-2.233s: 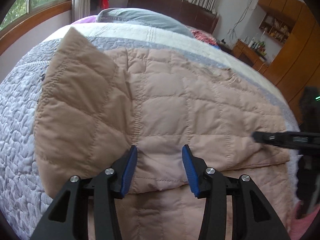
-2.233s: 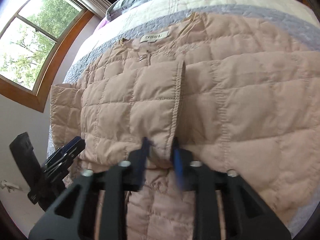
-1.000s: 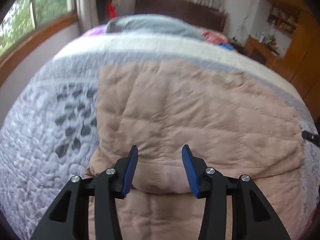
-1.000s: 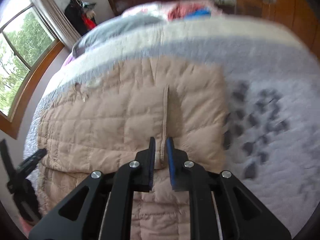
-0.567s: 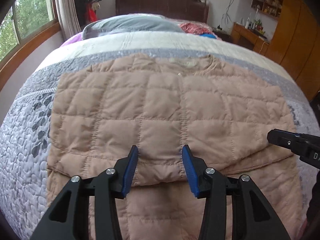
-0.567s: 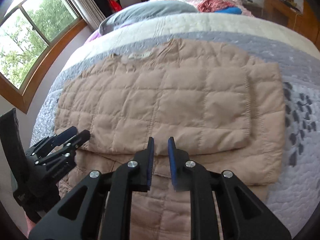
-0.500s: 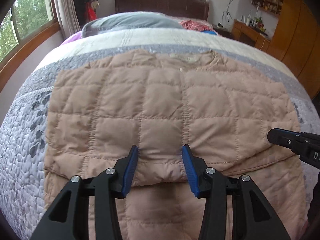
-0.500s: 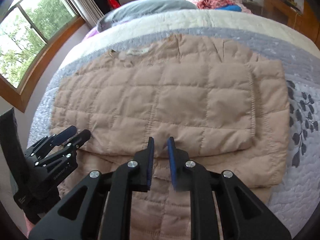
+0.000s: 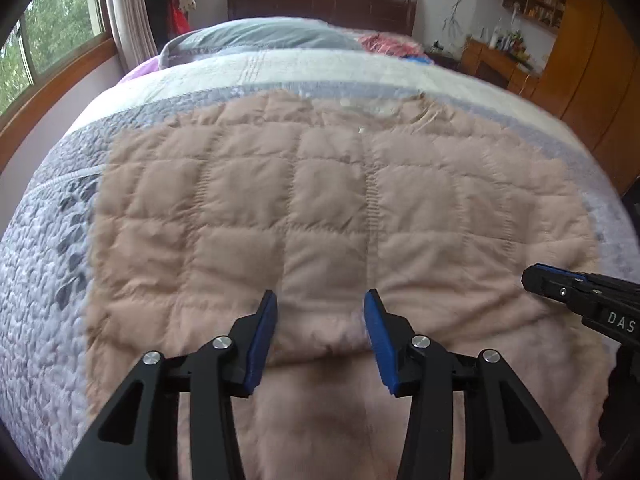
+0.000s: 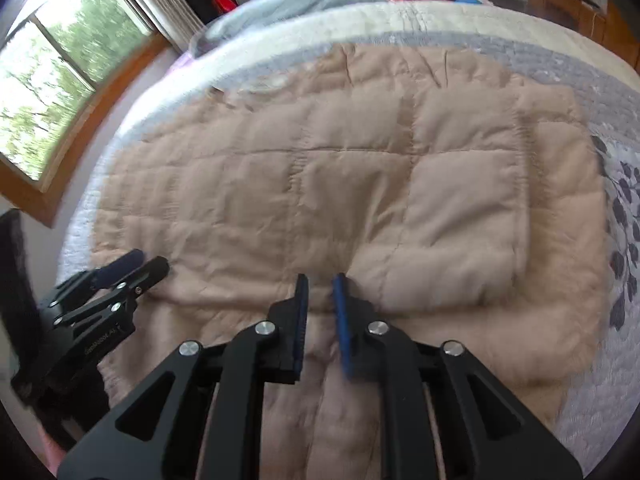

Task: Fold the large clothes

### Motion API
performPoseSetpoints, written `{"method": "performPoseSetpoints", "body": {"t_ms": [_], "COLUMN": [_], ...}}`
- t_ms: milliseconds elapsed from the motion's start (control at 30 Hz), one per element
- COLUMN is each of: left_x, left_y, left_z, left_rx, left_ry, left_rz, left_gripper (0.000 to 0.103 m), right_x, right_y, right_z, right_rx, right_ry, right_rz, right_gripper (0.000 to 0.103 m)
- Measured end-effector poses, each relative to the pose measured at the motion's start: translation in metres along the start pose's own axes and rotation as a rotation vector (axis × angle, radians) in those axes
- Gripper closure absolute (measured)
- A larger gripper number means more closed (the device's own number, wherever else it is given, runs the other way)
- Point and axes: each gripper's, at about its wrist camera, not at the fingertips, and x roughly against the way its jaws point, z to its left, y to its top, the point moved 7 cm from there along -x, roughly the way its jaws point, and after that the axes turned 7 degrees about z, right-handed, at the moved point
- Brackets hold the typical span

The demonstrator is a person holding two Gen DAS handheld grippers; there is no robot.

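A beige quilted jacket [image 9: 320, 216] lies flat on the bed, sleeves folded in across its body; it also shows in the right wrist view [image 10: 360, 184]. My left gripper [image 9: 320, 312] is open, its blue pads either side of the folded sleeve's near edge, holding nothing. My right gripper [image 10: 320, 292] has its jaws a narrow gap apart at the folded edge; no fabric shows clamped between them. The right gripper also shows in the left wrist view [image 9: 560, 284], and the left gripper in the right wrist view [image 10: 132, 268].
A grey and white quilted bedspread [image 9: 44, 280] covers the bed. A grey pillow [image 9: 260, 40] and a dark headboard [image 9: 320, 0] are at the far end. Windows [image 10: 60, 68] are on the left, wooden cabinets [image 9: 580, 60] on the right.
Both sleeves were folded over the jacket body and released. Both grippers have since moved slightly closer to the near folded edge. The right jaws have opened a little.
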Motion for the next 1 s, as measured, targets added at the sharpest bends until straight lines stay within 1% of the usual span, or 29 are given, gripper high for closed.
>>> {"method": "performPoseSetpoints", "body": {"t_ms": [33, 67, 100, 133, 200, 233, 267, 300, 333, 400, 433, 533, 600, 700, 867, 933, 1000], "left_x": [0.017, 0.030, 0.043, 0.059, 0.081, 0.087, 0.092, 0.094, 0.097, 0.099, 0.101, 0.108, 0.112, 0.116, 0.110, 0.110, 0.111], "left_y": [-0.007, -0.013, -0.022, -0.033, -0.059, -0.070, -0.086, -0.099, -0.119, -0.147, -0.167, -0.209, -0.232, -0.256, -0.275, -0.280, -0.283], "left_z": [0.004, 0.008, 0.016, 0.027, 0.051, 0.062, 0.076, 0.088, 0.104, 0.123, 0.134, 0.150, 0.153, 0.152, 0.143, 0.138, 0.134], "left_rx": [-0.002, -0.007, -0.013, -0.016, -0.010, -0.005, 0.005, 0.021, 0.050, 0.091, 0.116, 0.169, 0.193, 0.217, 0.236, 0.228, 0.221], "left_ry": [-0.034, -0.044, -0.041, -0.033, -0.013, 0.001, 0.019, 0.028, 0.033, 0.028, 0.024, -0.007, -0.042, -0.100, -0.142, -0.144, -0.143], "left_rz": [-0.021, -0.038, -0.057, -0.078, -0.100, -0.095, -0.081, -0.067, -0.044, -0.013, 0.005, 0.033, 0.039, 0.042, 0.058, 0.048, 0.040], "left_gripper": [0.057, 0.056, 0.051, 0.042, 0.039, 0.039, 0.037, 0.036, 0.036, 0.036, 0.036, 0.036, 0.036, 0.035, 0.034, 0.032, 0.032], "right_x": [0.014, 0.030, 0.046, 0.056, 0.080, 0.092, 0.098, 0.105, 0.110, 0.118, 0.121, 0.126, 0.130, 0.128, 0.121, 0.115, 0.110], "right_y": [-0.008, -0.020, -0.034, -0.044, -0.075, -0.093, -0.105, -0.121, -0.137, -0.164, -0.179, -0.213, -0.231, -0.251, -0.274, -0.281, -0.284], "right_z": [0.002, 0.002, 0.000, -0.003, -0.016, -0.025, -0.032, -0.040, -0.048, -0.060, -0.066, -0.077, -0.080, -0.081, -0.085, -0.086, -0.087], "right_rx": [0.026, 0.061, 0.087, 0.099, 0.113, 0.112, 0.108, 0.099, 0.090, 0.066, 0.050, 0.020, 0.012, -0.011, -0.043, -0.052, -0.056], "right_ry": [0.007, 0.003, -0.014, -0.027, -0.046, -0.052, -0.052, -0.053, -0.052, -0.042, -0.037, -0.050, -0.042, 0.000, 0.040, 0.059, 0.061], "right_rz": [-0.024, -0.046, -0.064, -0.076, -0.092, -0.096, -0.095, -0.088, -0.076, -0.061, -0.052, -0.037, -0.027, -0.002, 0.037, 0.052, 0.063], "right_gripper": [0.077, 0.071, 0.067, 0.065, 0.058, 0.056, 0.054, 0.053, 0.052, 0.051, 0.050, 0.049, 0.047, 0.046, 0.046, 0.046, 0.046]}}
